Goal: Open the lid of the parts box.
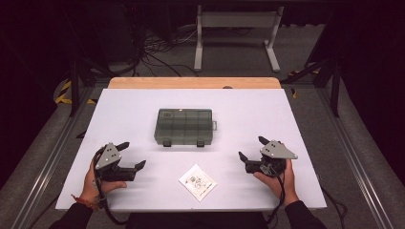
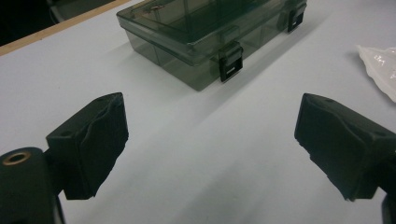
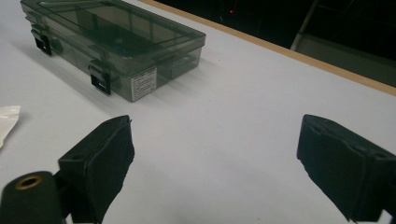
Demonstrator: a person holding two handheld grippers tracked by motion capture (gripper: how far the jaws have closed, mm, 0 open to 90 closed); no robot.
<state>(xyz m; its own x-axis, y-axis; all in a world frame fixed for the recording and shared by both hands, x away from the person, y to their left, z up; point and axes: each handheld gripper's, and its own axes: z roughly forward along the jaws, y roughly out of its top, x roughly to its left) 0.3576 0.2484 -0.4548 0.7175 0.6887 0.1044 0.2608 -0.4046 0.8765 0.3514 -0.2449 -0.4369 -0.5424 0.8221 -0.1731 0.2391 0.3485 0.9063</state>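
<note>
A smoky translucent compartment box lies closed on the white table, two black latches on its near side. It appears again in the left gripper view and the right gripper view. A small clear plastic bag with printed marks lies flat near the front edge, its corner at the right of the left gripper view. My left gripper is held at the front left, open, nothing between its jaws. My right gripper is at the front right, open and empty too.
The white table top has a wooden strip along its far edge. Beyond it stand a grey metal frame and cables on the dark floor. Bare surface lies between the box and both grippers.
</note>
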